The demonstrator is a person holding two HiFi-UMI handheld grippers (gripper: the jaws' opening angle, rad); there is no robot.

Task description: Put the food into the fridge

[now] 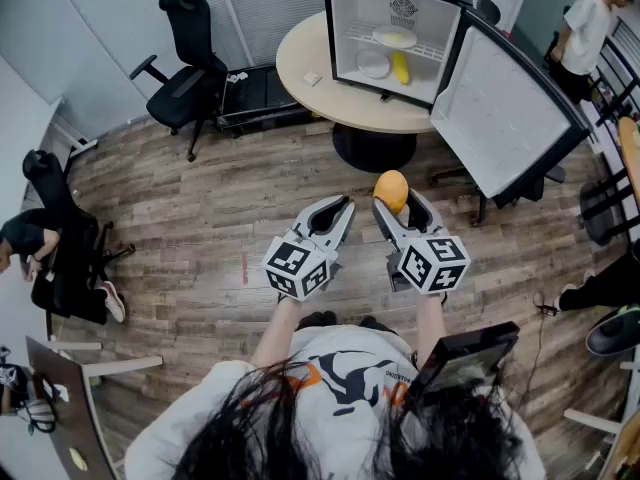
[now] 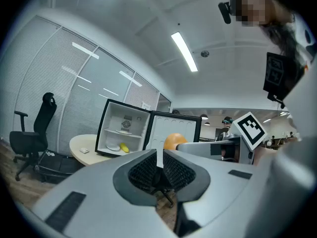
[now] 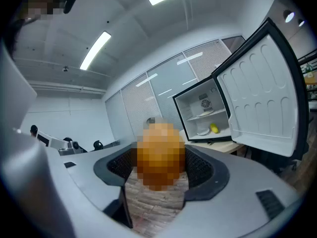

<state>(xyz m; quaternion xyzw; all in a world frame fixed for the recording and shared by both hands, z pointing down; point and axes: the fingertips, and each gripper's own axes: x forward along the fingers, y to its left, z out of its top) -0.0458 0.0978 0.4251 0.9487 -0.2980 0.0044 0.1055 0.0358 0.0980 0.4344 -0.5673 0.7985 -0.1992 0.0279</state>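
An orange round fruit (image 1: 391, 189) sits between the fingers of my right gripper (image 1: 395, 201), which is shut on it above the wooden floor. In the right gripper view the fruit (image 3: 160, 155) fills the gap between the pads. My left gripper (image 1: 340, 206) hangs beside it, shut and empty, its jaws almost touching (image 2: 158, 160). Ahead, a small black fridge (image 1: 340, 28) stands on a round table (image 1: 305, 63) with its door (image 1: 505, 108) swung open to the right. Inside lie a yellow food item (image 1: 400, 66) and two plates (image 1: 373, 64).
A black office chair (image 1: 185, 63) stands at the back left. Someone sits on another chair at the left edge (image 1: 30, 243). Another person (image 1: 585, 28) stands at the top right. A laptop or tablet (image 1: 460, 360) is near my right side.
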